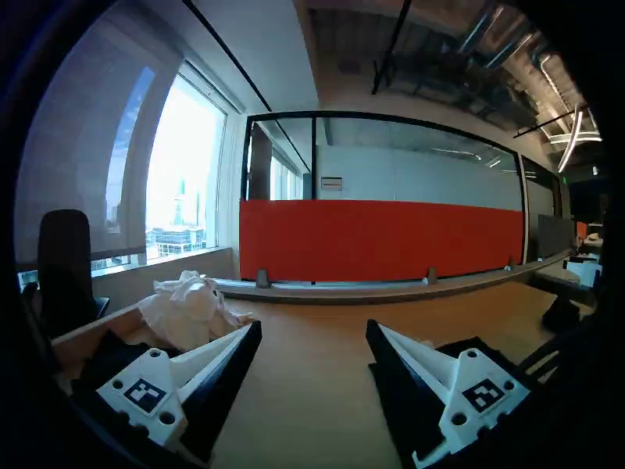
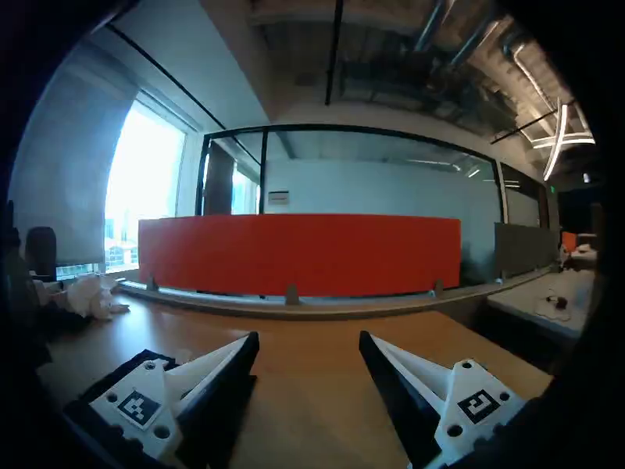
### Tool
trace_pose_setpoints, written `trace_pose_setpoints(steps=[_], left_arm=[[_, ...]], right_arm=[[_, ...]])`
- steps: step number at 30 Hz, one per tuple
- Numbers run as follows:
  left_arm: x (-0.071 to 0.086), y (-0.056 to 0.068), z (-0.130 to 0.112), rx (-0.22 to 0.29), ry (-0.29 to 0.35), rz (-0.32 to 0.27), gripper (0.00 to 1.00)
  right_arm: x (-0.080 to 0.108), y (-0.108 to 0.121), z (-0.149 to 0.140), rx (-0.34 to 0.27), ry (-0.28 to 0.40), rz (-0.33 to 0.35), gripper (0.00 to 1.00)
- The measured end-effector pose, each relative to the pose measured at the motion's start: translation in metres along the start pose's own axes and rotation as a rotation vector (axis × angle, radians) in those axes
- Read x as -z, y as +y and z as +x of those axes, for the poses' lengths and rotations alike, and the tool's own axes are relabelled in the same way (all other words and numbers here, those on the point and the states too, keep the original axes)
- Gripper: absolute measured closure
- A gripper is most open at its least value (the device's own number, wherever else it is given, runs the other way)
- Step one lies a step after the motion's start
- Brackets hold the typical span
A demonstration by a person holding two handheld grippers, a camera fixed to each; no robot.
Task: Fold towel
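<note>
Both of my grippers sit low over the wooden desk, aimed at the far red partition; whether they rest on the wood I cannot tell. My left gripper has its fingers spread wide, with only bare desk in the gap, pinching nothing. My right gripper is splayed just as wide and is equally empty.

The white towel lies in a crumpled heap at the far left of the desk, near the bright window. It is just beyond my left gripper's left finger and well apart from my right gripper.

I judge the folding not yet begun, since the cloth is bunched rather than laid flat. I hold both sets of fingers open and level so they are ready to take cloth. The left one is nearer, so it looks best placed to reach first. I cannot pick out a corner or hem in that heap.
</note>
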State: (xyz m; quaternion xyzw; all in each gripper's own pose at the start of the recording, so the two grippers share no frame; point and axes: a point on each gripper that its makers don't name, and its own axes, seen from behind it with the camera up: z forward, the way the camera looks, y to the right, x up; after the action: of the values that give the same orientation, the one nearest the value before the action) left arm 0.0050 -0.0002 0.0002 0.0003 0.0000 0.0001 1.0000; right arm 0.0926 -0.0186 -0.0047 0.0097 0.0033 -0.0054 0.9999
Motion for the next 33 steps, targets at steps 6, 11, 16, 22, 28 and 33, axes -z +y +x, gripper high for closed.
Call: trace_pose_setpoints(steps=[6, 11, 16, 22, 28, 33], left_arm=[[-0.001, -0.002, 0.059, 0.001, -0.001, 0.010, 0.00], [-0.001, 0.001, 0.104, 0.008, 0.004, 0.004, 0.00], [-0.002, 0.004, 0.127, 0.022, -0.006, -0.006, 0.00], [-0.008, 0.009, 0.129, 0.007, -0.054, -0.043, 0.00], [-0.011, 0.021, 0.124, -0.064, -0.122, -0.127, 0.00], [-0.009, 0.041, 0.117, -0.127, -0.182, -0.237, 0.00]], right_arm=[[0.000, 0.004, 0.060, 0.015, -0.005, -0.020, 0.01], [-0.001, 0.004, 0.104, 0.019, 0.001, -0.025, 0.00], [-0.005, 0.005, 0.131, 0.020, 0.000, -0.021, 0.01], [-0.009, 0.001, 0.144, 0.049, -0.019, 0.015, 0.00], [-0.009, -0.019, 0.141, 0.109, -0.074, 0.123, 0.00], [-0.004, -0.050, 0.129, 0.151, -0.143, 0.263, 0.00]])
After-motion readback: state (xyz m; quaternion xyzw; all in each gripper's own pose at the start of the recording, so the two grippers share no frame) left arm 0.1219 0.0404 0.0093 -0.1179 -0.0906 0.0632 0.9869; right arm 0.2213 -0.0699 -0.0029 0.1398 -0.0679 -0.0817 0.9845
